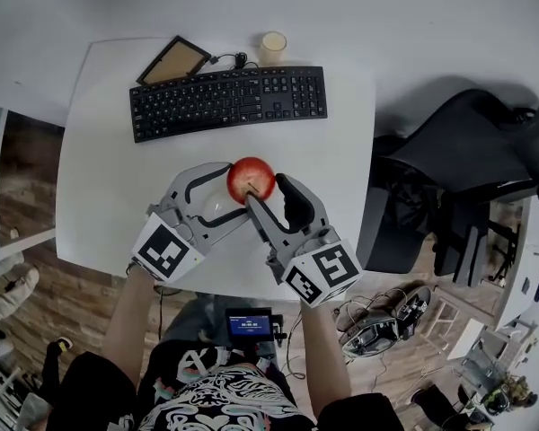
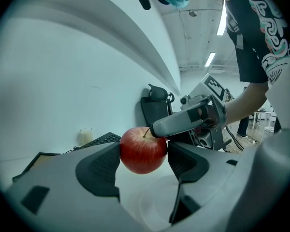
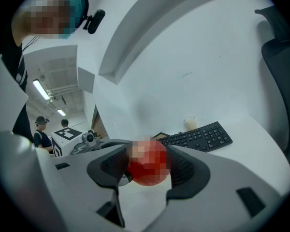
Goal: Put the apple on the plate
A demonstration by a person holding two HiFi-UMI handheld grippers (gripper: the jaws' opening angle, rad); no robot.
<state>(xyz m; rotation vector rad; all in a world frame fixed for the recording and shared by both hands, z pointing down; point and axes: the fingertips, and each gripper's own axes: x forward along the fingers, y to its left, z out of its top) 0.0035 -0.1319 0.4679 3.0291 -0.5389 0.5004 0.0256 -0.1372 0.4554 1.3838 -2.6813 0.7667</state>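
Two grippers close on one red apple point(image 1: 251, 180) at the centre of the head view, above the near half of the white table point(image 1: 99, 178).

We see the left gripper point(image 1: 226, 196) at the lower left of the fruit, its marker cube nearest the person. Its jaws stand only as far apart as the apple is wide. In the left gripper view both dark pads point(image 2: 106, 166) press against the apple's sides, so this gripper is clamped on it.

The right gripper point(image 1: 269, 194) sits at the lower right, angled up toward the same fruit. In the right gripper view the apple fills the gap between the ribbed pads point(image 3: 183, 166) and appears to touch both. A mosaic patch over the fruit blurs the exact line of contact. In the left gripper view one grey finger point(image 2: 183, 122) of the right gripper lies across the apple's top, right at the stem.

At the lower centre of the left gripper view we make out a pale, clear plate point(image 2: 154, 204) on the table. The apple hangs above it, apart from it.

Toward the top of the head view lie a black keyboard point(image 1: 229, 101), a pale cup point(image 1: 272, 47) behind it and a framed board point(image 1: 173, 60) at the upper left. A black chair point(image 1: 467, 151) stands at the right.
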